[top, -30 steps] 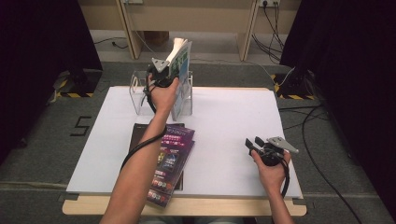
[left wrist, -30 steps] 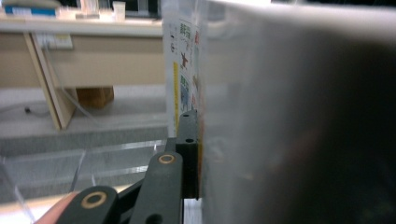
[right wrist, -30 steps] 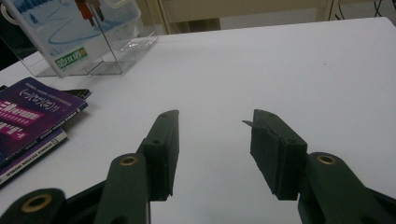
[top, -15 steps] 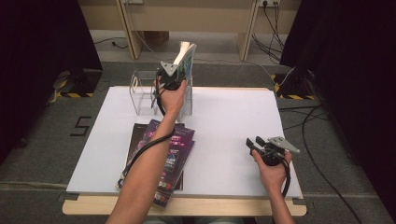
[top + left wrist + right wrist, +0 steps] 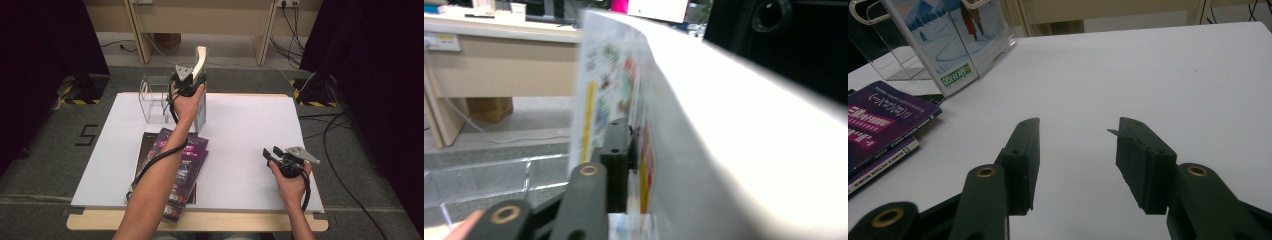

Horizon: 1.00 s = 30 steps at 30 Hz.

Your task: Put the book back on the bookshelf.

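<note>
A thin booklet [image 5: 201, 62] stands upright in the right slot of a clear acrylic holder [image 5: 152, 97] at the table's far edge, and its top curls over. My left gripper [image 5: 192, 75] is at the booklet's upper part. Its jaws have just been opening, and the booklet [image 5: 704, 125] is still between them. One black fingertip [image 5: 618, 145] lies beside the printed cover; the page hides the other. My right gripper [image 5: 271, 153] rests low on the white table at the near right. In its own view my right gripper [image 5: 1078, 145] is open with nothing between the jaws.
A stack of purple booklets [image 5: 175, 165] lies on the table [image 5: 245, 125] under my left forearm, also visible as the purple stack [image 5: 878, 125] in the right gripper view. The holder [image 5: 993, 30] shows a snowy cover [image 5: 943, 35]. Desks and cables lie beyond the table.
My left hand has shifted a little to the right with the booklet, which now stands more upright at the holder. The right hand has not moved.
</note>
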{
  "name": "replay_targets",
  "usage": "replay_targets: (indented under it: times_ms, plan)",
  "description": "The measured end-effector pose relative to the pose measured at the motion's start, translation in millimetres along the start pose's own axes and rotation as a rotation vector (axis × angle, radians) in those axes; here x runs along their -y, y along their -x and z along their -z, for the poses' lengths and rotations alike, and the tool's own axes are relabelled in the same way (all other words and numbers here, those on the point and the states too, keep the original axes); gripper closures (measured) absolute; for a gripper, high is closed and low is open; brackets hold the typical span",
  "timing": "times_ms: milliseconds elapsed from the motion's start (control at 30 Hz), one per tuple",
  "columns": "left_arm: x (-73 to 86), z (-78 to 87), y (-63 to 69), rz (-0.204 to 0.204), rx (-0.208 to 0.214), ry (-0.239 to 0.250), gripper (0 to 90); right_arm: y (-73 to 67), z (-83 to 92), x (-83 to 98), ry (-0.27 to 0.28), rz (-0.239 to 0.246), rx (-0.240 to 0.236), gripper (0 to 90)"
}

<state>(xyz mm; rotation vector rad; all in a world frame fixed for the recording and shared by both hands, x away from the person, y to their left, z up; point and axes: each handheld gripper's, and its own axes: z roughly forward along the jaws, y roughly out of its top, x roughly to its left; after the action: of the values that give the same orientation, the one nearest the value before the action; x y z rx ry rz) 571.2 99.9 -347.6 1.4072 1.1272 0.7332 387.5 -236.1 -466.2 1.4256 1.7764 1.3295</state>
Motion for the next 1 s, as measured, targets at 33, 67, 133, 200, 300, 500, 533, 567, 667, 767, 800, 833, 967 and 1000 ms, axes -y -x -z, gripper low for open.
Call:
replay_targets:
  times_ms: [33,67,133,200,300,500,533,567,667,767,800,833,967,1000]
  plan:
    - [-2.9,0.4,-0.7,-0.002,0.015,-0.010,61.4,-0.6,0.2,-0.1,0.001,-0.002,-0.001,53.1]
    - [-4.1,0.7,-0.9,-0.002,0.019,-0.012,59.7,-1.6,0.6,-0.4,0.000,-0.001,-0.001,53.1]
    - [-5.9,1.1,-1.1,-0.019,0.036,-0.027,59.2,-2.2,0.4,-0.6,0.001,0.001,-0.003,53.0]
    - [-6.7,1.2,-0.2,-0.021,0.047,-0.037,58.2,-2.5,-0.6,-0.5,0.001,0.003,-0.004,53.0]
    - [-7.0,1.0,2.4,-0.035,0.047,-0.047,57.8,-3.2,-1.3,-0.1,-0.003,0.000,-0.005,52.9]
    - [-14.5,2.3,4.3,-0.126,-0.028,-0.082,72.9,-3.9,-2.6,0.7,-0.008,-0.002,-0.008,52.8]
    - [-14.4,2.5,5.4,-0.145,-0.038,-0.081,72.8,-3.9,-3.1,0.9,-0.010,-0.001,-0.010,52.8]
    - [-14.0,2.6,7.4,-0.170,-0.048,-0.081,72.7,-4.0,-3.4,1.0,-0.011,-0.001,-0.010,52.8]
    - [-11.1,1.3,12.5,-0.198,-0.040,-0.072,72.3,-4.1,-3.8,0.9,-0.010,0.004,-0.012,52.8]
    - [-10.8,0.8,14.0,-0.170,-0.050,-0.061,70.4,-5.2,-2.9,1.2,-0.011,-0.003,-0.011,52.7]
    - [-10.3,0.7,14.4,-0.165,-0.042,-0.058,68.3,-5.4,-2.7,1.3,-0.011,-0.004,-0.010,52.7]
    - [-9.7,0.6,14.5,-0.159,-0.034,-0.056,66.0,-5.4,-2.6,1.3,-0.012,-0.004,-0.010,52.7]
    - [-8.6,1.4,14.2,-0.141,-0.006,-0.051,60.2,-5.8,-3.2,1.7,-0.013,-0.002,-0.013,52.6]
    - [-8.3,1.9,13.5,-0.129,0.006,-0.051,57.6,-6.6,-3.1,1.7,-0.015,-0.004,-0.012,52.6]
